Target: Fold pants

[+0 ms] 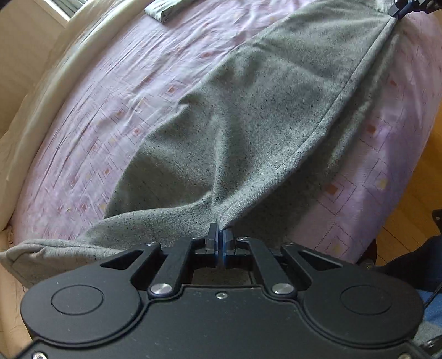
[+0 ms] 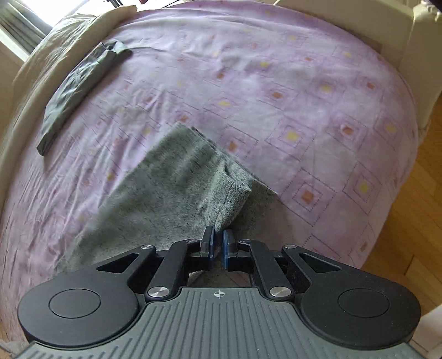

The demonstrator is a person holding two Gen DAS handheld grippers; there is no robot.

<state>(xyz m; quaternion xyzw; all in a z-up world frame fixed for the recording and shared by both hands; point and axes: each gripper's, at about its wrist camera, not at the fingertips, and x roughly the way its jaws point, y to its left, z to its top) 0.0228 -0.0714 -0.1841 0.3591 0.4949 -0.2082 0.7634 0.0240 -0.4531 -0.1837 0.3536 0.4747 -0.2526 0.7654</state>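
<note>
Left gripper [image 1: 220, 234], nearest the left wrist lens: jaws pressed together on a pinched ridge of the grey pants [image 1: 248, 116]. From the pinch, fabric fans outward across the lilac bedsheet [image 1: 96, 118]. A hemmed seam edge runs taut toward the top right corner, where the right gripper [image 1: 397, 9] clamps its far end. One part of the garment droops over the near bed edge at lower left. Folded pale cloth [image 1: 165, 9] lies at the top, apart from the pants.

Right wrist view: right gripper [image 2: 218, 243] has its blue pads [image 2: 211, 243] drawn in close on a thick bunch of the grey pants [image 2: 179, 176]; a narrow slot remains, filled by fabric. Cuff ends lie flat on the sheet ahead. Dark green folded garment [image 2: 77, 91] sits far left, near the cream bed frame [image 2: 397, 24]. Wooden floor [image 2: 408, 193] shows on the right.
</note>
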